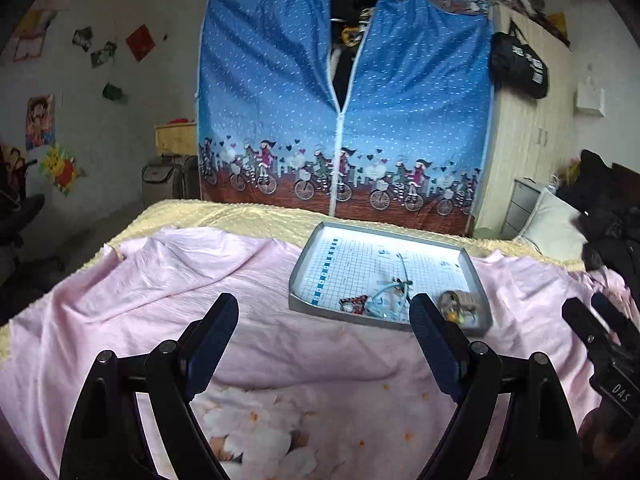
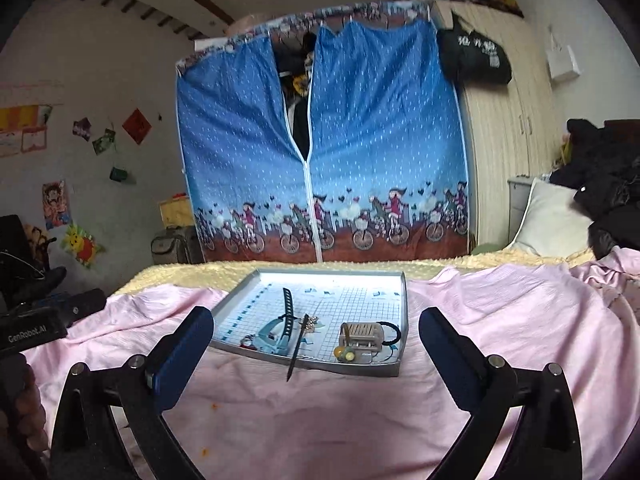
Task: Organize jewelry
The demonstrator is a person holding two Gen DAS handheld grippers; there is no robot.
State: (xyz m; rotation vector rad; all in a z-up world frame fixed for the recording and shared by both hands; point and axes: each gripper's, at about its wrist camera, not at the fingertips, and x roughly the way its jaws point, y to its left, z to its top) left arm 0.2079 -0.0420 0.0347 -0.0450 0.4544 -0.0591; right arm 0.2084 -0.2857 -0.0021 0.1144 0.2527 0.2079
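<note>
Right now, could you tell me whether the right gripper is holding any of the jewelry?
No, the right gripper is open and empty above the pink blanket, while the jewelry sits in the grey tray.

The tray (image 2: 402, 320) looks like thin grey metal with a dull sheen, its floor lined with smooth printed grid paper, and it rests on a pink sheet (image 2: 500, 320) of soft, finely crinkled cloth over a nubby, pale yellow blanket (image 2: 192, 272). On the paper lie a dark, matt strap (image 2: 289, 304) that looks like rubber or plastic, a slim dark hair stick (image 2: 298, 346) and a small slatted box (image 2: 362, 334) that seems to be pale wood. Both claws, left (image 1: 324, 354) and right (image 2: 316, 358), have matt black plastic arms with steel pins and smooth, blue pads (image 2: 178, 360); behind stand a slightly glossy blue fabric wardrobe (image 1: 344, 100) and a light wood-grain cabinet (image 1: 532, 128).
</note>
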